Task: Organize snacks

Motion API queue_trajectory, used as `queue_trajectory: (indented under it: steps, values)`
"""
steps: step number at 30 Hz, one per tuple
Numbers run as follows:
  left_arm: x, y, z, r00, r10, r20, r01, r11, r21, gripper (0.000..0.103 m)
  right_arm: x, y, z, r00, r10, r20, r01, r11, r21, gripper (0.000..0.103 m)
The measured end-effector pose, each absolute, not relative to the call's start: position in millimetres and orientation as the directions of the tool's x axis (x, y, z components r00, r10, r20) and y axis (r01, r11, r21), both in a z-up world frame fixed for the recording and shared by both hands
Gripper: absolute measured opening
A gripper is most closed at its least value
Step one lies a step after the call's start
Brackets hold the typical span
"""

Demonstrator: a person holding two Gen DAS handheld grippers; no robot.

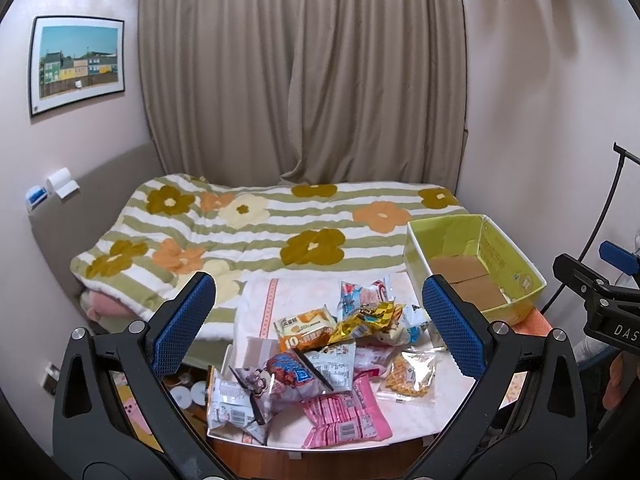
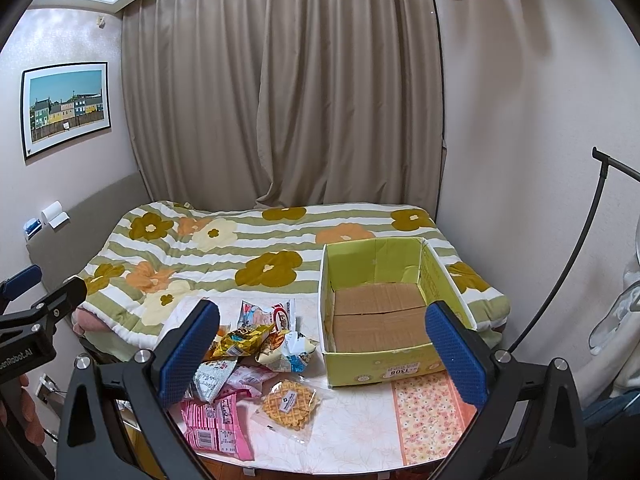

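Note:
A heap of snack packets [image 1: 320,344] lies on a small white table [image 1: 440,412]: a pink packet [image 1: 344,420], a waffle in clear wrap [image 1: 410,374], a gold packet [image 1: 360,326] and several others. An empty green cardboard box [image 1: 472,264] stands at the table's right. My left gripper [image 1: 320,324] hovers open above the heap, holding nothing. In the right wrist view the heap [image 2: 248,348], the waffle [image 2: 292,404] and the green box [image 2: 384,312] show. My right gripper [image 2: 324,356] hangs open above the table between the waffle and the box, holding nothing.
A bed with a flowered striped quilt [image 1: 260,228] lies behind the table, drawn curtains [image 1: 304,72] beyond it. A floral cloth [image 2: 432,412] covers the table's right end. A black stand [image 2: 568,264] curves up at the right wall.

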State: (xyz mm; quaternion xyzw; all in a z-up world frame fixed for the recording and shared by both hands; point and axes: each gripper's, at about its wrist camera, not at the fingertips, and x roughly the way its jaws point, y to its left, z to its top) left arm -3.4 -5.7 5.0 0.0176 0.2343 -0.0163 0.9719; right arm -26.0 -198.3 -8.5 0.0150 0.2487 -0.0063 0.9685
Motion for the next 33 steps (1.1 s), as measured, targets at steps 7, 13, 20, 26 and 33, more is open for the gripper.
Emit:
queue_trajectory:
  steps: [7,13,20,26,33]
  values:
    - [-2.5,-5.8,5.3,0.888,-0.021,-0.459,0.038,0.999,0.028,0.102,-26.1,-198.1,-8.4,0.876,-0.003,-0.483,0.019,0.999,0.027,0.102]
    - [-1.1,-7.4,6.5,0.887,-0.018,-0.462,0.034,0.999,0.025,0.102,-25.7,-197.5,-8.6,0.875,-0.001,-0.485,0.017,0.999,0.029,0.102]
    - [7.8,-1.4,1.4,0.855,-0.015,-0.519,0.044,0.998,0.044,0.102,-17.3,-195.4,-8.2,0.838,0.037,-0.544,-0.017,0.999,0.041,0.103]
    - [23.0,12.5,-42.5,0.782,-0.002,-0.623,0.084,0.991,0.102,0.102,6.4,-197.3,-51.6,0.764,0.091,-0.638,-0.061,0.996,0.069,0.103]
    - [61.9,29.8,-108.2,0.638,-0.057,-0.768,0.252,0.958,0.139,0.102,33.1,-190.8,-110.1,0.664,0.091,-0.742,-0.005,0.993,0.118,0.103]
